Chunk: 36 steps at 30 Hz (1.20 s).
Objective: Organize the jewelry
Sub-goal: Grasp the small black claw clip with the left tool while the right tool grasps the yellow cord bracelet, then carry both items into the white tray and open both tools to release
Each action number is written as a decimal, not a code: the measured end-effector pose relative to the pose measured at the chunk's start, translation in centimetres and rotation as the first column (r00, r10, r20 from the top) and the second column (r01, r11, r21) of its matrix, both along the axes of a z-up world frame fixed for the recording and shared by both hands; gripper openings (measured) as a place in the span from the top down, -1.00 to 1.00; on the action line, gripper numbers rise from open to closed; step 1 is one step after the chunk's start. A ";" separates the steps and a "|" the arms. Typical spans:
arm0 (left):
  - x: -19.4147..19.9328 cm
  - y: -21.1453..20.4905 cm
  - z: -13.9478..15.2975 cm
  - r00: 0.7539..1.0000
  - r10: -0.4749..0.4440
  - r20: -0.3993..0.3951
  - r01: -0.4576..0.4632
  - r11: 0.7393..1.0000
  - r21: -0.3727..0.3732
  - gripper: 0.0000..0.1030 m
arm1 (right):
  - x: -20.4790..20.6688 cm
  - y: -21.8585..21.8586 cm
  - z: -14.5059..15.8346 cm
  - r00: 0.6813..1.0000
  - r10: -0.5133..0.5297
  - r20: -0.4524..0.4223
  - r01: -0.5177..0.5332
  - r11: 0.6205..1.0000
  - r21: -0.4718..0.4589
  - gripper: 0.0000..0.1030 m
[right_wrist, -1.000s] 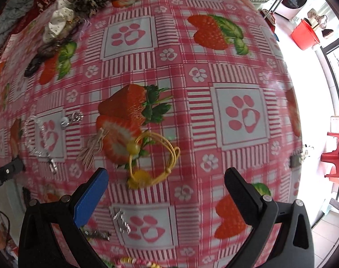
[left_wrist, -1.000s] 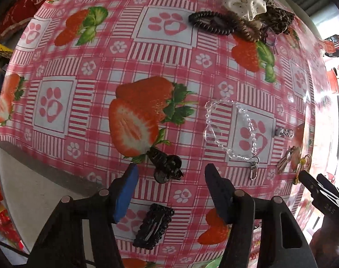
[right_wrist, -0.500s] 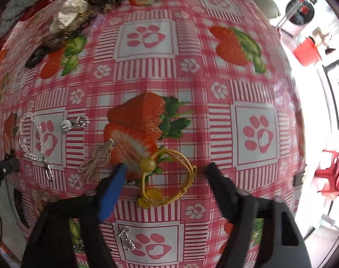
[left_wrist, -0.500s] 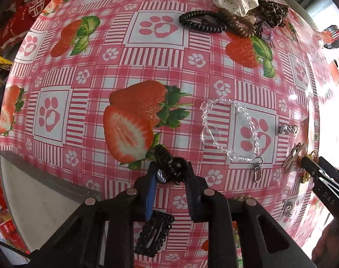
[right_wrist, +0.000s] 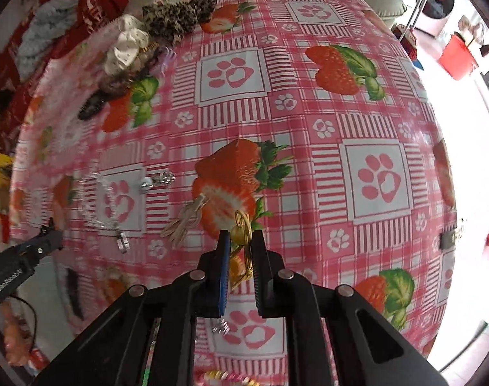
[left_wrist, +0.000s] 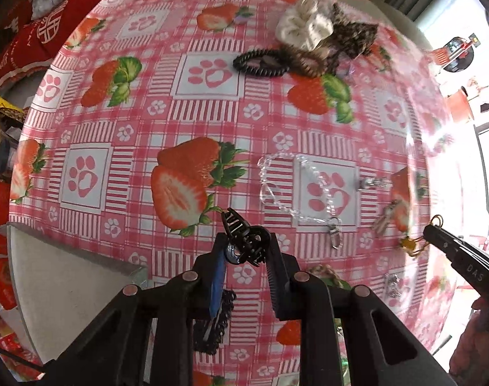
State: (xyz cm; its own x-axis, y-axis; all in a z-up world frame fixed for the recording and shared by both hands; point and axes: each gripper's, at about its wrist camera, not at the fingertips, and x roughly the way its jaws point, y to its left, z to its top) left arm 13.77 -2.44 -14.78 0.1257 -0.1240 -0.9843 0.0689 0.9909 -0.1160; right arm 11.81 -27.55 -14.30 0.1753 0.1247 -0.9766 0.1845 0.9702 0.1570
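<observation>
Black plastic fills your left hand-held gripper (left_wrist: 246, 251): it is clamped on a small claw clip (left_wrist: 243, 241), low centre of the left view, its toothed end pointing up and left along a diagonal long axis. Your right hand-held gripper (right_wrist: 239, 251), whose jaws have just been closing, pinches the yellow cord bracelet (right_wrist: 241, 241), squeezed into a narrow loop running up-down in the frame. Most sorting looks undone: the clear bead chain (left_wrist: 292, 189), a black lace clip (left_wrist: 217, 321) and small metal charms lie scattered on the worktop (left_wrist: 212, 112), while the hair ties (left_wrist: 309, 48) already cluster at the upper right.
</observation>
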 end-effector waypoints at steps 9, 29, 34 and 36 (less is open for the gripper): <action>-3.4 3.2 3.6 0.993 0.064 0.104 -0.058 0.997 -0.057 0.44 | -3.8 -0.2 2.2 1.000 -0.011 0.014 0.010 0.997 0.071 0.73; -11.9 17.5 6.1 0.947 0.294 0.134 -0.294 0.956 -0.018 0.44 | -2.8 19.1 7.8 0.939 0.321 0.120 -0.339 0.923 0.184 0.73; -13.5 20.8 4.4 0.930 0.344 0.128 -0.349 0.937 0.023 0.44 | -2.3 26.1 7.1 0.891 0.436 0.127 -0.454 0.860 0.230 0.73; -13.9 21.9 3.5 0.926 0.357 0.124 -0.364 0.931 0.038 0.44 | -2.2 28.5 6.5 0.874 0.469 0.125 -0.485 0.838 0.249 0.73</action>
State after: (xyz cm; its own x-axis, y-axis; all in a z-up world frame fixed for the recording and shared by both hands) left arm -0.14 19.42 -11.33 0.2619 0.0086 -0.9651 -0.2851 0.9560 -0.0688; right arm 9.59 0.99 -7.78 0.0811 0.4589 -0.8848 -0.3079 0.8558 0.4157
